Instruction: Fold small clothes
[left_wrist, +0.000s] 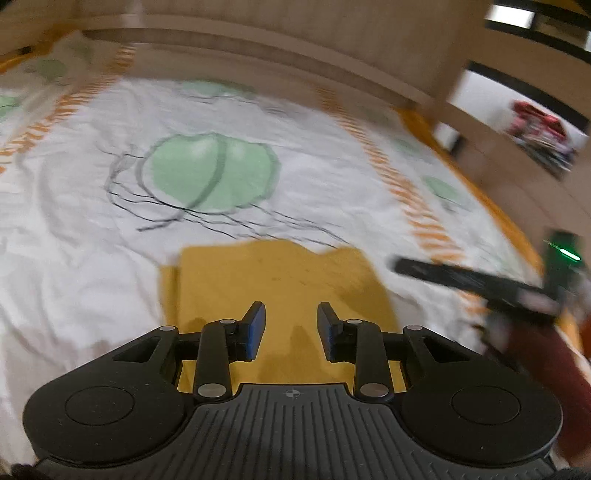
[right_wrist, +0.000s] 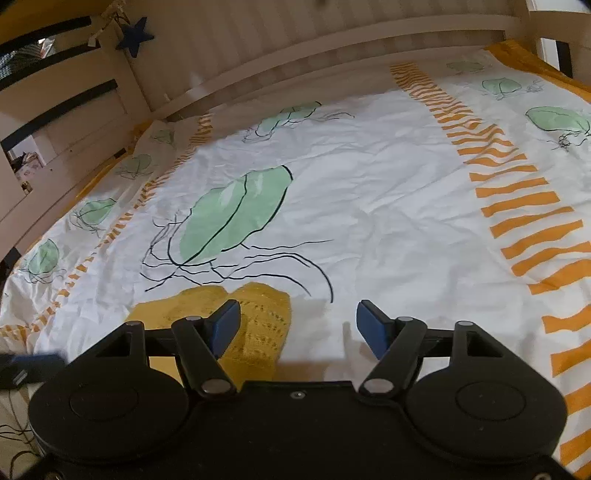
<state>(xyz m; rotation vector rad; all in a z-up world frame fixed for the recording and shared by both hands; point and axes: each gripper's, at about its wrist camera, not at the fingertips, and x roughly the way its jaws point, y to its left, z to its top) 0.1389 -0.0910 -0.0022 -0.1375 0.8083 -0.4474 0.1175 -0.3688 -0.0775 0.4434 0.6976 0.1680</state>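
Yellow garment (left_wrist: 280, 291) lying flat on the bedspread (left_wrist: 74, 229), white with green jellyfish prints and orange striped bands. Folded into a roughly rectangular shape in the left wrist view, a narrower layer of the same cloth jutting out along its left edge.

Left gripper (left_wrist: 291, 326) above the garment's near part, blue pads parted by a modest gap, nothing between them, only yellow cloth showing below. Whole left view smeared by motion blur.

Right gripper (right_wrist: 298, 325) spread wide, empty, bare white bedspread under the gap. Left fingertip (right_wrist: 225, 325) over the garment's right edge, right fingertip over white sheet, clear of the cloth.

Only in the right wrist view: knitted eyelet texture on the yellow garment (right_wrist: 255, 321), a rounded double-humped far edge, a dark blue star (right_wrist: 135, 35) hanging on the wooden bed frame (right_wrist: 258, 48) at upper left.

Only in the left wrist view: the right gripper (left_wrist: 476, 282) seen from outside as a blurred dark bar at right, a green light (left_wrist: 569, 254) glowing on it, a dark red sleeve (left_wrist: 546, 369) below.
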